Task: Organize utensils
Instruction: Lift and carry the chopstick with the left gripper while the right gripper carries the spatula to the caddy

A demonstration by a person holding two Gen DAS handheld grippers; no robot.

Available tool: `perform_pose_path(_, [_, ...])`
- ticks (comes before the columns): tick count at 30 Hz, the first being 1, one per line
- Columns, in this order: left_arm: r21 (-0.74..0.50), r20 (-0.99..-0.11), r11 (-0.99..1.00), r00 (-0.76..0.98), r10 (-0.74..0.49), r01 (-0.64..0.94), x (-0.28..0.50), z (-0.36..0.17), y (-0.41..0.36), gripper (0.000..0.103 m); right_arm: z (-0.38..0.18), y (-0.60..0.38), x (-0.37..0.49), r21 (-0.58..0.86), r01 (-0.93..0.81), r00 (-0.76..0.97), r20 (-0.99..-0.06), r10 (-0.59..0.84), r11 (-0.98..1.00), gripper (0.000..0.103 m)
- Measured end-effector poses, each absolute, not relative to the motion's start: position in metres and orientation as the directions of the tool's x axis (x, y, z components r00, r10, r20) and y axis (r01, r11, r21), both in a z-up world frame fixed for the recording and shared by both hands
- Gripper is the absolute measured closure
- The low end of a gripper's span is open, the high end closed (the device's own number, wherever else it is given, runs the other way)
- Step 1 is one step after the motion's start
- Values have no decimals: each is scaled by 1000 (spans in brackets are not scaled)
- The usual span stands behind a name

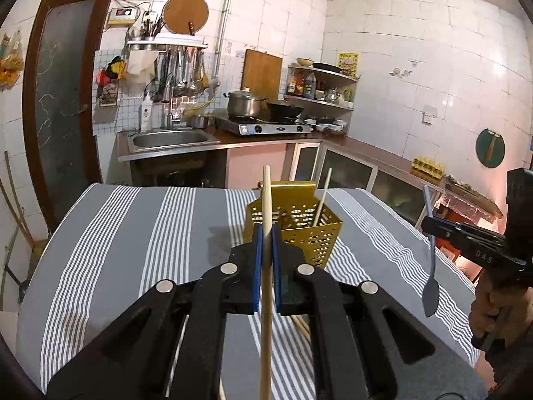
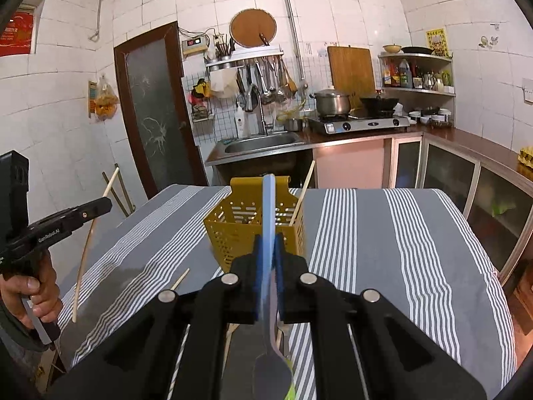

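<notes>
A yellow perforated utensil holder [image 1: 299, 233] [image 2: 233, 233] stands on the striped tablecloth [image 1: 133, 233] with one chopstick [image 1: 322, 196] leaning in it. My left gripper [image 1: 266, 233] is shut on a wooden chopstick [image 1: 266, 300], held nearly upright just in front of the holder. My right gripper [image 2: 269, 243] is shut on a blue spoon [image 2: 268, 206], handle up and bowl hanging down, also in front of the holder. Each gripper shows in the other view: the right gripper [image 1: 428, 225] with the spoon [image 1: 430, 286], the left gripper [image 2: 108, 204] with its chopstick [image 2: 85, 253].
Loose chopsticks [image 1: 301, 326] [image 2: 180, 278] lie on the cloth near me, and a metal utensil [image 2: 282, 333] lies under the right gripper. A hand [image 2: 36, 290] grips the left tool. Behind the table are a sink [image 1: 170, 140], a stove [image 1: 263, 126] and a counter.
</notes>
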State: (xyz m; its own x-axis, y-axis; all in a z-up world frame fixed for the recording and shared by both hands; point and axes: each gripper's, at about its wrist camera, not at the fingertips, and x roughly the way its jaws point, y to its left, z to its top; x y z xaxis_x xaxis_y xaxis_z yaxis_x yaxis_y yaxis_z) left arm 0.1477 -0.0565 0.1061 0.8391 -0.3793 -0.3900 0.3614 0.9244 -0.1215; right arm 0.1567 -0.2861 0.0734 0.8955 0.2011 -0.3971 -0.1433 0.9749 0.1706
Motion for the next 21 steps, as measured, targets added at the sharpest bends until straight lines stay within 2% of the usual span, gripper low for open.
perform_pose_path(10, [-140, -330, 913, 852, -407, 382, 152, 123, -68, 99, 91, -287, 155, 155, -138, 917, -353, 185, 978, 96])
perform_pose_path(21, [-85, -290, 908, 862, -416, 410, 165, 153, -92, 99, 145, -278, 165, 97, -147, 965, -204, 164, 984, 96])
